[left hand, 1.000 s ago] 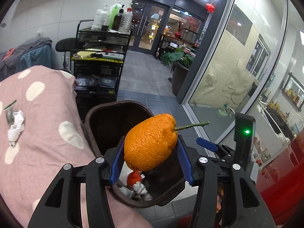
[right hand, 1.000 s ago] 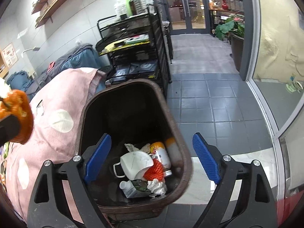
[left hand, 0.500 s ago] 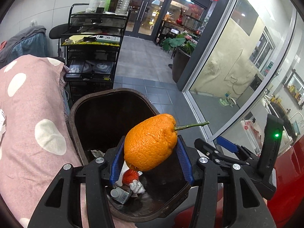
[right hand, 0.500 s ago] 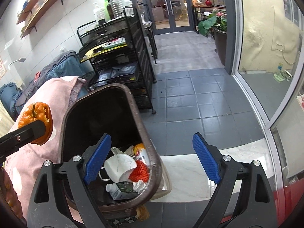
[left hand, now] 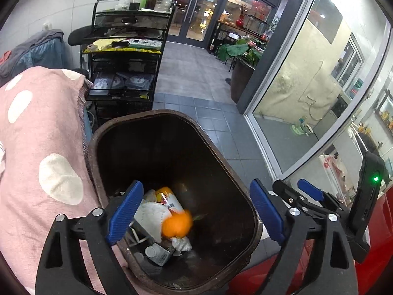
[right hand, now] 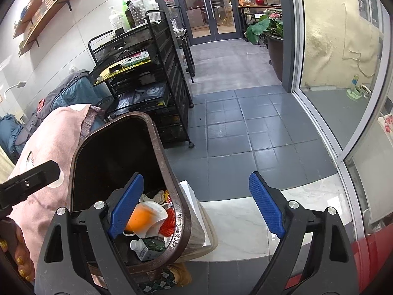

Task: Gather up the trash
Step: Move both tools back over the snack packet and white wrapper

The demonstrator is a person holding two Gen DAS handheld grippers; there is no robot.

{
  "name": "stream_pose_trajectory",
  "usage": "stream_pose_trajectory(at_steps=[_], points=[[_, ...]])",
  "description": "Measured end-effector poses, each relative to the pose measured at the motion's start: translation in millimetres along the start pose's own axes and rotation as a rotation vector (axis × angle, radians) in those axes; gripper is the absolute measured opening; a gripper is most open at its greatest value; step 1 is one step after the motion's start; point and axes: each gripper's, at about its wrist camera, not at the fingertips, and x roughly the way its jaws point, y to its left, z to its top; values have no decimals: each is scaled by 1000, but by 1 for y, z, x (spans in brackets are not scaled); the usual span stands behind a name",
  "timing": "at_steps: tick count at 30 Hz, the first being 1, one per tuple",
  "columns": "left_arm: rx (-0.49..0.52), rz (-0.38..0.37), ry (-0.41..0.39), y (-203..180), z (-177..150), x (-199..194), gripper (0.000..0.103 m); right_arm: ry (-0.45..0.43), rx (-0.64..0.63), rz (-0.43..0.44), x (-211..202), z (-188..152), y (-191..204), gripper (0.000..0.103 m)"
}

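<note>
1. The left tool [left hand: 196, 211] hangs over the brown trash bin [left hand: 221, 152] with its blue pads spread wide and nothing between them
2. The orange [left hand: 176, 225], blurred, lies inside the bin on top of the other rubbish, touching a white face mask [left hand: 149, 217] and just beside a printed can [left hand: 169, 200]
3. A crumpled tissue [left hand: 181, 243] and a small carton [left hand: 157, 254] sit just below the orange at the bin's near end
4. The right tool [right hand: 196, 211] is likewise wide apart and holds nothing; its left pad lies over the bin's rim, its right pad over the pale marble floor [right hand: 245, 221]
5. In the right wrist view the orange [right hand: 140, 217] shows against the mask, near a red net [right hand: 169, 222]
6. A pink, white-spotted cloth [left hand: 36, 147] lies against the bin's left side, with a black wire rack [left hand: 125, 56] beyond
</note>
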Motion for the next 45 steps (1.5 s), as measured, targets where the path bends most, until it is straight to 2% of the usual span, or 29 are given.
stream_pose_trajectory(at_steps=[8,13,17,21,30,37,45], points=[[99,90,-125,-11,-6,-40,96,-16,-7,27,-5,3,8,87],[142,138,-181,-11,-13,-66,97,-23,-50,69,-10,1,28,87],[126,163,-216,-4,-17,-85,97,-29,-77,116,-14,0,48,88],[96,179,-242,13,-24,-102,97,-37,-121,166,-20,1,74,88],[22,281,-278,59,-42,-138,97,-40,-250,292,-33,-4,143,90],[-28,364,-270,105,-54,-163,97,-28,-366,404,-42,-11,203,94],[-70,481,-239,164,-72,-190,97,40,-532,528,-42,-18,282,94]])
